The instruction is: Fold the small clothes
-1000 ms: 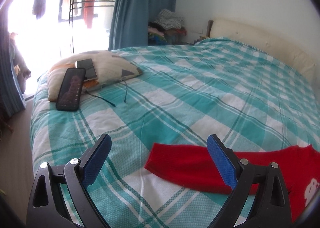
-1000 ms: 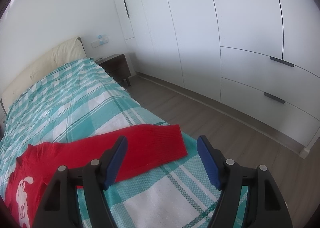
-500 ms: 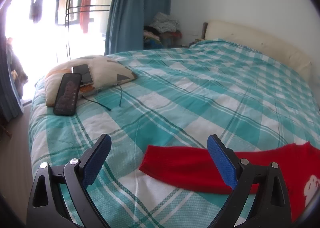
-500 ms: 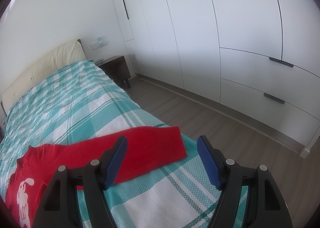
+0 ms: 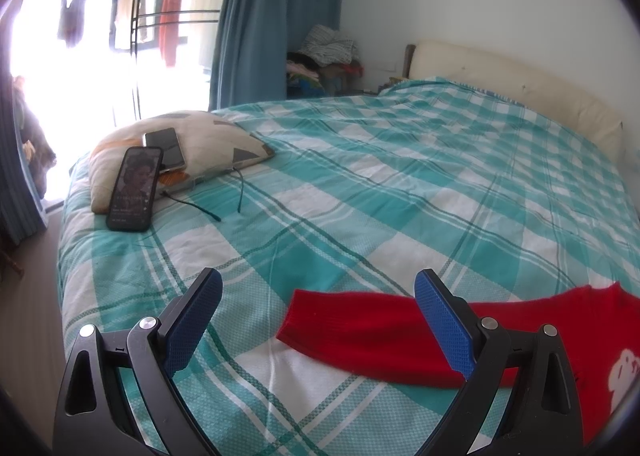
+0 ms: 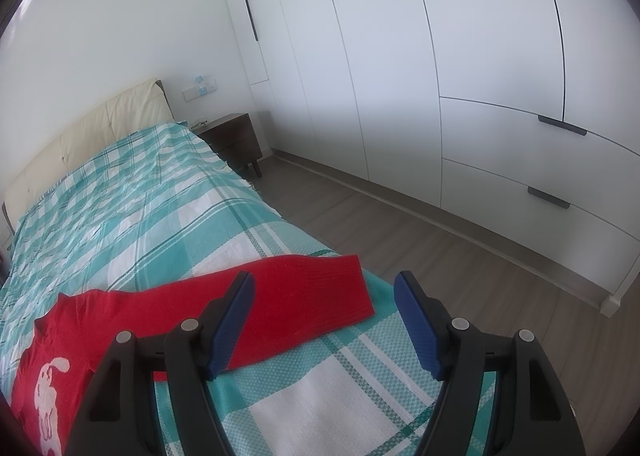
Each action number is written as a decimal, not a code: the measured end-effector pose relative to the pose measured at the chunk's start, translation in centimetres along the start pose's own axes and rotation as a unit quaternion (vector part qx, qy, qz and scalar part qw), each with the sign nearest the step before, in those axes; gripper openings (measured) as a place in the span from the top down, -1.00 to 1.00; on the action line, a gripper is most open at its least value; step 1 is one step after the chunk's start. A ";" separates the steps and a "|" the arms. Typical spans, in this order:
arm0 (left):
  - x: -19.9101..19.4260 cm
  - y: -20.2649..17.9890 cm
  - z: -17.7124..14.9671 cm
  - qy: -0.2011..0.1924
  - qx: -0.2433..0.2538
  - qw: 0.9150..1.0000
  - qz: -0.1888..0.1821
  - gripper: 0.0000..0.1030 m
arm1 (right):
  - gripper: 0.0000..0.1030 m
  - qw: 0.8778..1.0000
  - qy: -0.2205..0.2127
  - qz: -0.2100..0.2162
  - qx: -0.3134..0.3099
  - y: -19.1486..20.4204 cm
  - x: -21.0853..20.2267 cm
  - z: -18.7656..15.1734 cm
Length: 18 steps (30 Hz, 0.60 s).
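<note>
A small red sweater (image 5: 368,332) with a white animal print lies flat on the teal checked bedspread (image 5: 360,183). In the left wrist view its sleeve stretches leftward, the cuff lying between my fingers. My left gripper (image 5: 320,288) hovers above that cuff, open, nothing held. In the right wrist view the sweater (image 6: 304,296) shows its other sleeve, pointing right toward the bed's edge. My right gripper (image 6: 324,284) is open above that cuff, touching nothing. The sweater's lower body is hidden behind the gripper frames.
A patterned pillow (image 5: 200,147) at the bed's far left carries two phones (image 5: 134,187) and a dark cable (image 5: 208,207). A cream headboard (image 5: 512,79), blue curtain (image 5: 276,15) and clothes pile stand behind. White wardrobes (image 6: 440,75), a dark nightstand (image 6: 236,139) and wood floor lie right of the bed.
The left wrist view has swayed slightly, with the sleeve cuff drifting a little left and back between the fingers. The right wrist view, both grippers' jaws and the sweater are unchanged.
</note>
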<state>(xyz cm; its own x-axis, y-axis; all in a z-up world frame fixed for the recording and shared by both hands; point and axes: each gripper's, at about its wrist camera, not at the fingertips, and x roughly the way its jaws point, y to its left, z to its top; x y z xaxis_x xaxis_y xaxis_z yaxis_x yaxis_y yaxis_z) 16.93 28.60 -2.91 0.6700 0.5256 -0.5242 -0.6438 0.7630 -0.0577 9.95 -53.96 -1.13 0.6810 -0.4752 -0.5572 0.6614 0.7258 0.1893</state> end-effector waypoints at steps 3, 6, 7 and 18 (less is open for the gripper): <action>0.0 0.0 0.0 0.000 0.000 1.000 0.000 -0.90 | -0.39 1.000 0.000 0.000 0.000 0.0 0.0 0.0; 0.0 -0.1 0.0 0.001 0.001 1.000 0.000 -0.90 | -0.39 1.000 -0.001 0.000 0.000 0.0 -0.1 0.1; 0.0 -0.2 0.0 0.001 0.002 1.000 0.000 -0.90 | -0.39 1.000 -0.001 0.000 0.000 0.0 -0.1 0.1; 0.0 -0.3 0.0 0.002 0.001 1.000 0.000 -0.90 | -0.39 1.000 -0.003 0.001 0.001 0.1 -0.3 0.6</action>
<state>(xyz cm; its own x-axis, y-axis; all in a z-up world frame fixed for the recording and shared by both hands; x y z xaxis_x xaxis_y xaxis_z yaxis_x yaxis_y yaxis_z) 17.09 28.36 -2.93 0.6692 0.5236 -0.5272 -0.6424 0.7642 -0.0564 10.04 -54.00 -0.50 0.6840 -0.4777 -0.5513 0.6609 0.7257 0.1911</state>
